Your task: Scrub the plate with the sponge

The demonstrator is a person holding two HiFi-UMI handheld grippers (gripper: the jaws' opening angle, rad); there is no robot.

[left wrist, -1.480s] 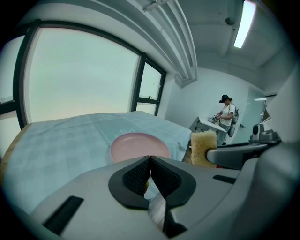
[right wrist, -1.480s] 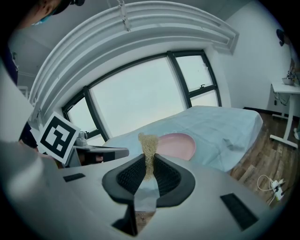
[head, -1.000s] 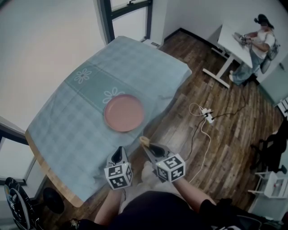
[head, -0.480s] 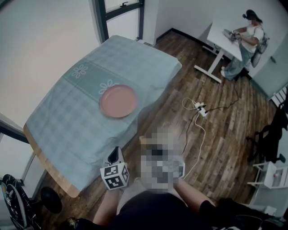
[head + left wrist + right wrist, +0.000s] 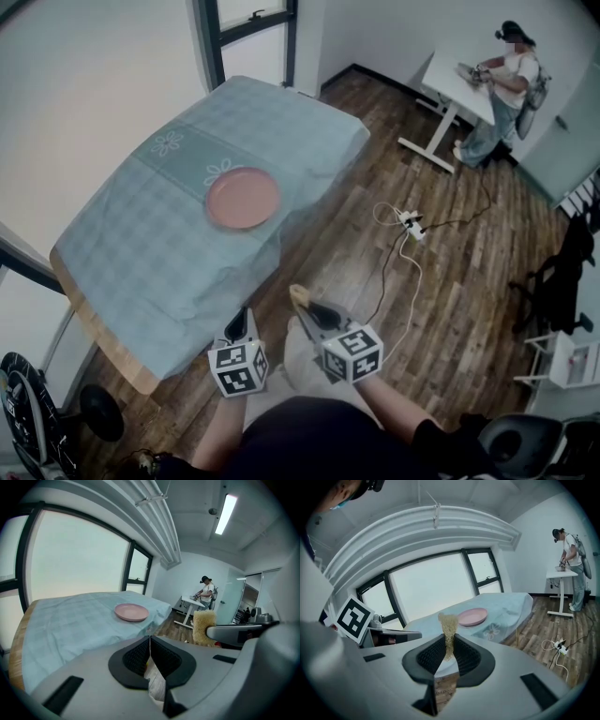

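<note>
A pink plate [image 5: 243, 198] lies on the light-blue checked tablecloth [image 5: 141, 253], well ahead of both grippers; it also shows as the plate [image 5: 131, 612] in the left gripper view and the plate [image 5: 472, 617] in the right gripper view. My right gripper [image 5: 302, 302] is shut on a yellow sponge [image 5: 448, 633], which sticks up between its jaws; the sponge [image 5: 204, 627] is seen from the left side too. My left gripper [image 5: 241, 324] is shut with nothing in it, jaws pressed together. Both hover off the table's near edge, over the floor.
The table's wooden edge [image 5: 98, 339] shows at the near left corner. A power strip with cable [image 5: 409, 225] lies on the wood floor. A person [image 5: 502, 80] works at a white desk far right. A wheeled base [image 5: 28, 412] stands at lower left.
The view has shifted back a little from the table, so the plate sits farther up and left. Both grippers keep their places and stay shut, the sponge still held.
</note>
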